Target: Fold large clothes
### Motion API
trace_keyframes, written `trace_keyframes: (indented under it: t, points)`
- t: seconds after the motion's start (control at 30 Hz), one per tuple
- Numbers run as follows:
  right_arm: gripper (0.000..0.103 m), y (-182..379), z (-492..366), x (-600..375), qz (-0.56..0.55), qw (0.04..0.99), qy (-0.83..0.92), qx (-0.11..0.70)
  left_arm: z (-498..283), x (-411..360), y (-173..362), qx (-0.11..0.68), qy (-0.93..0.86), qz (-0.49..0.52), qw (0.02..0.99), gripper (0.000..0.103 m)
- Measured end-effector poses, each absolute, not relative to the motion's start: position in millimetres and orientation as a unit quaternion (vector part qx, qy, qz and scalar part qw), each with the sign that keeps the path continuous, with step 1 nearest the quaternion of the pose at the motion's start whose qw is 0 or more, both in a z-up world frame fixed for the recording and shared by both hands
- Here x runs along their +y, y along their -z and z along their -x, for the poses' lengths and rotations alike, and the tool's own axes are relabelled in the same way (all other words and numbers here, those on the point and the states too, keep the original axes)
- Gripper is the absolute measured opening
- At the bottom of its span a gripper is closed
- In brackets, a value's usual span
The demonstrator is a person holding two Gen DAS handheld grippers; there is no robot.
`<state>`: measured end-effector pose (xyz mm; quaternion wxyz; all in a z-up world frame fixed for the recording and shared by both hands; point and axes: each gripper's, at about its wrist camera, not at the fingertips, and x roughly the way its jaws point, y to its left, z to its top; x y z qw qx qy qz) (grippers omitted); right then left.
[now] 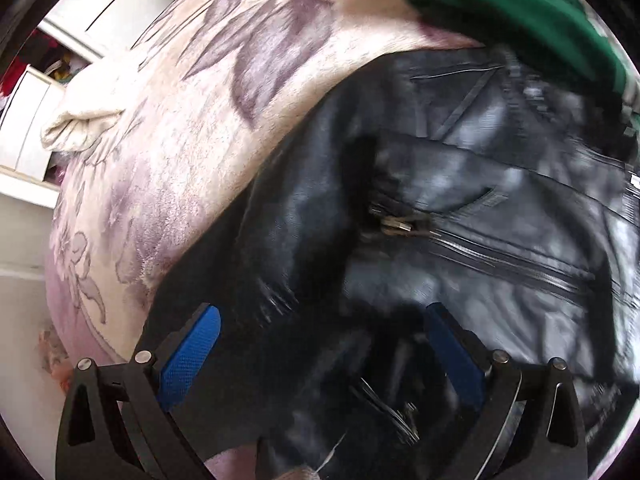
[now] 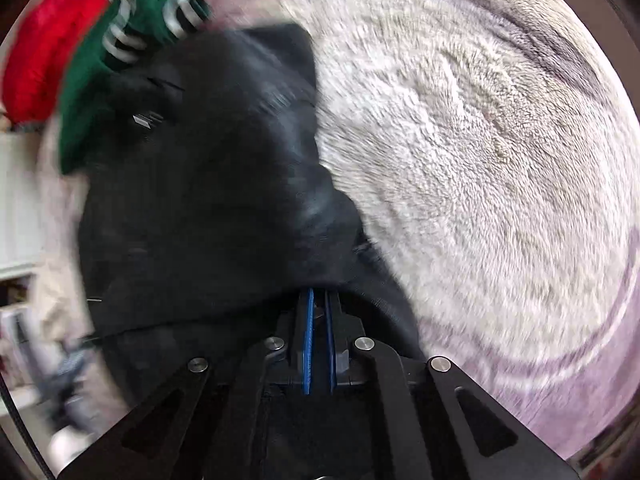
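Note:
A black leather jacket point(image 1: 460, 208) with a zip lies crumpled on a floral plush blanket point(image 1: 168, 152). My left gripper point(image 1: 320, 332) hovers just above the jacket's near part, pointing steeply down, open, with its blue pads point(image 1: 192, 348) wide apart and nothing pinched. In the right wrist view the jacket point(image 2: 208, 200) is a blurred dark mass on the left. My right gripper point(image 2: 319, 300) is shut there, its blue pads pressed close together. A fold of the jacket's edge covers their tips and looks pinched between them.
A green garment with white stripes point(image 2: 132, 40) lies just beyond the jacket, also showing in the left wrist view as a green garment point(image 1: 512, 4). Something red point(image 2: 48, 48) sits beside it. White shelves point(image 1: 32, 136) stand past the blanket's edge. Bare blanket point(image 2: 480, 140) spreads to the right.

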<state>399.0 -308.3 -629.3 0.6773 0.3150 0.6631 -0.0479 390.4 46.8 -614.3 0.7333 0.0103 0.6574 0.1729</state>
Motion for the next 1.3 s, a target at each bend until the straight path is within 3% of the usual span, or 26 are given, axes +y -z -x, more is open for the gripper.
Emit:
trace_keyframes:
  t: [0.1,0.27,0.37,0.5,0.53,0.6,0.67,0.87,0.93,0.97,1.0,1.17,1.27,1.3]
  points:
    - [0.006,618.8,-397.7,-321.2,-0.359,0.693,0.046,0.624,-394.1,63.0,620.6,0.664,-0.185,0.011,0.725,0.103]
    - [0.006,667.8,-426.0,-323.4,-0.406,0.664,-0.005,0.628,-388.9,69.8,602.5,0.649,-0.192,0.006,0.736,0.103]
    - [0.006,674.0,-456.0,-282.9,-0.33,0.652,-0.038,0.682,-381.8,75.2,590.6,0.639,-0.195,0.001,0.744,0.103]
    - [0.009,633.2,-441.6,-248.9,-0.248,0.681,-0.058,0.687,-368.2,92.7,576.6,0.614,-0.236,-0.04,0.752,0.103]
    - [0.016,623.2,-436.1,-236.1,-0.22,0.687,-0.069,0.689,-365.1,95.5,574.2,0.61,-0.247,-0.055,0.751,0.103]
    - [0.065,602.4,-421.3,-192.2,-0.139,0.703,-0.105,0.69,-355.2,112.1,575.4,0.601,-0.282,-0.093,0.742,0.103]
    - [0.071,596.4,-415.8,-138.6,-0.053,0.711,-0.156,0.683,-350.2,126.9,579.7,0.609,-0.295,-0.089,0.731,0.103]
    - [0.071,634.8,-364.0,14.9,0.254,0.69,-0.227,0.638,-329.9,185.3,591.1,0.625,-0.318,-0.054,0.711,0.103]
    - [0.064,643.3,-343.6,43.8,0.317,0.698,-0.229,0.599,-317.4,204.1,593.1,0.629,-0.323,-0.038,0.706,0.103]
    - [0.029,638.0,-338.5,49.4,0.304,0.713,-0.239,0.585,-314.7,208.9,592.6,0.63,-0.324,-0.031,0.705,0.103]
    - [0.007,633.1,-333.6,55.9,0.308,0.725,-0.23,0.572,-308.8,216.5,592.5,0.631,-0.325,-0.025,0.704,0.103]
    - [0.005,600.5,-293.8,91.1,0.302,0.743,-0.256,0.539,-290.4,229.0,587.5,0.631,-0.325,-0.02,0.704,0.103]
    - [0.009,621.3,-306.8,109.4,0.316,0.713,-0.244,0.576,-283.3,234.9,586.7,0.637,-0.321,-0.017,0.701,0.103]
    - [0.015,615.9,-320.0,106.6,0.288,0.715,-0.244,0.588,-281.6,235.8,584.7,0.637,-0.32,-0.015,0.702,0.103]
